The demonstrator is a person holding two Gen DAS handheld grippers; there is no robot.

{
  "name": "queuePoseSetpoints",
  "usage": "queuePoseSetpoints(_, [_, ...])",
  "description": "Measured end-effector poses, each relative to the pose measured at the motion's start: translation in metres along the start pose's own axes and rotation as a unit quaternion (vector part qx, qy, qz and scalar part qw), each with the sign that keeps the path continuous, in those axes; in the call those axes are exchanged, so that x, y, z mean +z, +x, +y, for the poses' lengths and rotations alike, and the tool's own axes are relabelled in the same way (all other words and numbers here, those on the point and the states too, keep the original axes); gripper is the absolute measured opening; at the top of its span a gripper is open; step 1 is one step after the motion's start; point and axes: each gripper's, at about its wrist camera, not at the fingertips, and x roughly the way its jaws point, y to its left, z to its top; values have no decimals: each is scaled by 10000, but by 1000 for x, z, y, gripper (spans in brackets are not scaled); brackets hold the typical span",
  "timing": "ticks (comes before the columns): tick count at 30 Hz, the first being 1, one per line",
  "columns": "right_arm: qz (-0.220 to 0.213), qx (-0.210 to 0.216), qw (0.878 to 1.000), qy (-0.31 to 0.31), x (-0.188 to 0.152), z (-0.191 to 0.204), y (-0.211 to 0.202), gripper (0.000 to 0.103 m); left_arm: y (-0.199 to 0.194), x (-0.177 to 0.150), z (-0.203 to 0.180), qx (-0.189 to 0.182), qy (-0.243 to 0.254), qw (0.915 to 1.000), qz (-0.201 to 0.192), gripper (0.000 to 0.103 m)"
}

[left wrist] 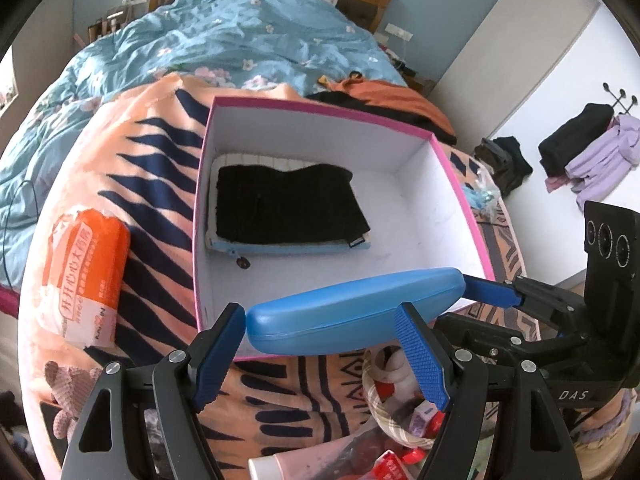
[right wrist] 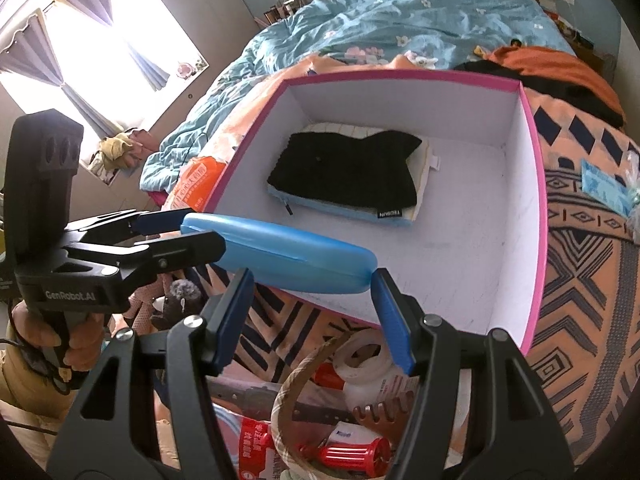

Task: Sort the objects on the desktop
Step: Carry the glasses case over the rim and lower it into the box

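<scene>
**Two grippers share one blue case above the pink box**

Two pairs of fingers meet on the blue case [left wrist: 352, 304], which hangs in the air over the near rim of the pink box [left wrist: 320, 106]. It lies level, its long side running along that rim. The left gripper [left wrist: 322, 312] has its fingers set fairly wide, one on either side of the case's left end. Seen from the right wrist camera, that same gripper [right wrist: 184, 228] has the end of the case clamped between its two fingers, and a hand [right wrist: 44, 340] wraps its handle. The right gripper [right wrist: 314, 276] takes the opposite end in the same way: one fingertip sits against the rounded tip and the other crosses in front of the shell.

The box stands open on an orange patterned blanket [left wrist: 160, 184], toward its far edge, with a blue quilt [left wrist: 240, 36] beyond. Inside, against the far left corner, a black knit piece [left wrist: 288, 204] lies folded on a light-blue zip pouch [left wrist: 288, 247]; the rest of the white floor is bare. An orange packet [left wrist: 86, 272] lies on the blanket just left of the box. At the near edge, under both grippers, sits a heap of small things, among them a white bottle [right wrist: 368, 364], a red roller [right wrist: 348, 454] and a pink tube [left wrist: 304, 460].
</scene>
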Motion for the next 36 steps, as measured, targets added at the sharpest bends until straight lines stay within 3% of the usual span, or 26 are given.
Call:
queuePoseSetpoints(25, [458,105,9981,408,0,-27,43,63,45,4,12,284,-107,9979,574,77])
queuePoseSetpoints(36, [723,11,9957,574,6,-43,70,63,61,19,7,585,243,9958,660,76])
